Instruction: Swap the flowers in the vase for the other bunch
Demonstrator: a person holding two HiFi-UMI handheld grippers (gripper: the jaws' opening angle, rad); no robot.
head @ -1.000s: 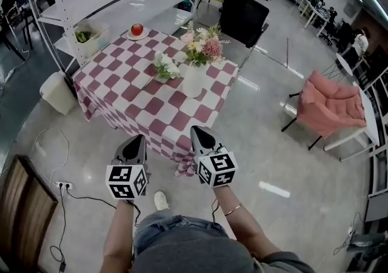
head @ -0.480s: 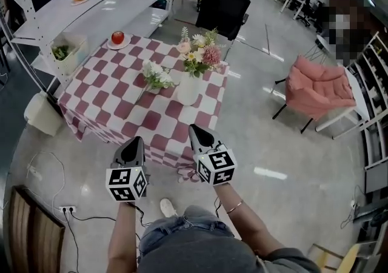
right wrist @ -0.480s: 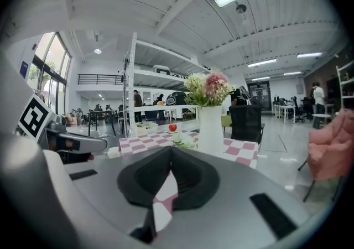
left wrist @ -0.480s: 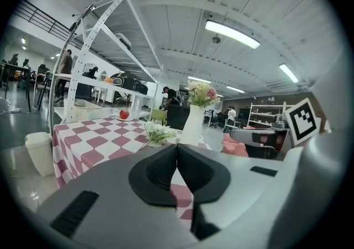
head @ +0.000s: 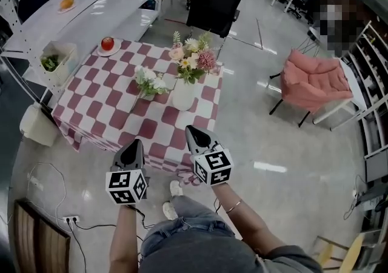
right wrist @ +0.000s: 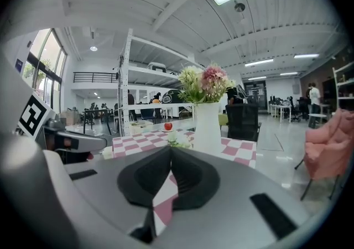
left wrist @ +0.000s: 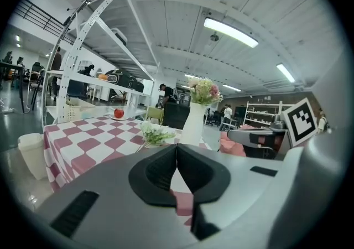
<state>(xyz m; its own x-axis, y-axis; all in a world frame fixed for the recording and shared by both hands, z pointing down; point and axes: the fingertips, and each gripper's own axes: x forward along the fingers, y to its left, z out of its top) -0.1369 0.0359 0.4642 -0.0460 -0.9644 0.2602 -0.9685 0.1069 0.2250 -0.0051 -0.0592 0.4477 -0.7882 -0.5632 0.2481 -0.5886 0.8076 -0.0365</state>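
The left gripper (head: 134,144) and right gripper (head: 190,131) are pressed together, empty, by the table's (head: 91,105) near edge. The vase (head: 183,94) with pink flowers (head: 193,59) stands near the right edge; the white bunch (head: 148,80) lies just beside it, toward the middle.

the surface (head: 97,107) is checked dusky red and white. the vase (head: 183,96) is white, its flowers (head: 191,59) pink, cream and green; the other bunch (head: 149,80) white with green leaves. red apple (head: 108,43), pink chair (head: 315,80), black chair (head: 212,6).
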